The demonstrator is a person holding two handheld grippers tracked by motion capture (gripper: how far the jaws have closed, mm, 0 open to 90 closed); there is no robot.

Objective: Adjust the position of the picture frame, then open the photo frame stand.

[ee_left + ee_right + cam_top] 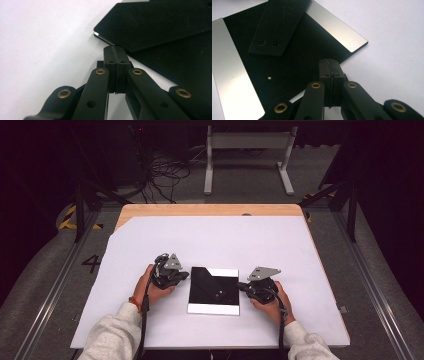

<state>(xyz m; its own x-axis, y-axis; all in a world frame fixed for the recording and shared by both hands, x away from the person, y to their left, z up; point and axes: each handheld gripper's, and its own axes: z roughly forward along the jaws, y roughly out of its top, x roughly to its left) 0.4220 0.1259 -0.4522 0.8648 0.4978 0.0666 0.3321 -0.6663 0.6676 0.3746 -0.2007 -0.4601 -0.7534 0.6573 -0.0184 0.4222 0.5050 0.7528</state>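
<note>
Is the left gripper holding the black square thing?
No, the left gripper has its jaws shut together on nothing, its tip just beside the black plate.

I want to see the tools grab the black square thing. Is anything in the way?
Nothing visible is. The left tool and right tool sit shut on either side of the black plate, their tips right at its edges, with only bare white sheet around them.

Overall light: bright on the white sheet (215, 240); dim surroundings from 9 through 12 to 3 o'clock.
Source: overhead, diffuse.
Shadows: soft and short beneath each hand-held gripper.
Glare: silvery strips of the black plate (294, 72) shine at 8 and 1 o'clock in the right gripper view.
Focus: near linkages soft; high view slightly grainy.
</note>
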